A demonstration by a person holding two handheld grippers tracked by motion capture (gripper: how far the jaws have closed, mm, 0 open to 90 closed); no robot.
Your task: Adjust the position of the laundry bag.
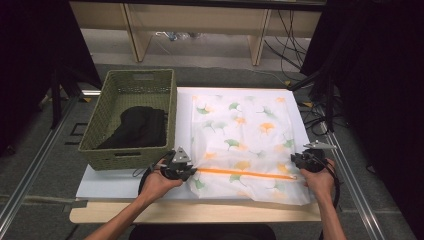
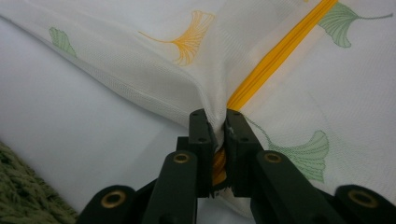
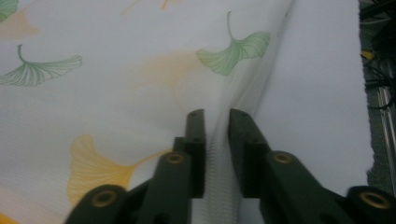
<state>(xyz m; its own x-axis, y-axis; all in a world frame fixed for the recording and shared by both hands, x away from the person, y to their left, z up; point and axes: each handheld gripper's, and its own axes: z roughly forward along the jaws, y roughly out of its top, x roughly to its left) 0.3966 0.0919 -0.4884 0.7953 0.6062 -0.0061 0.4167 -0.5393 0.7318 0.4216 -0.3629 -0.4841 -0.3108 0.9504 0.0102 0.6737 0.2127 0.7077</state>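
The mesh laundry bag (image 1: 245,145), printed with ginkgo leaves, lies flat on the white board (image 1: 115,182), its orange zipper (image 1: 245,174) running left to right along the near edge. A green wicker basket (image 1: 107,100) holding dark cloth (image 1: 137,127) stands just left. The left gripper (image 2: 217,123) pinches the zipper's left end; the right gripper (image 3: 217,123) has clamped the bag's right edge.

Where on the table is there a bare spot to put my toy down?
A bare white strip lies on the board in front of the green basket, left of the leaf-print mesh bag. A thin wooden edge runs along the near side. The bag covers the rest, with both tongs at its near corners.
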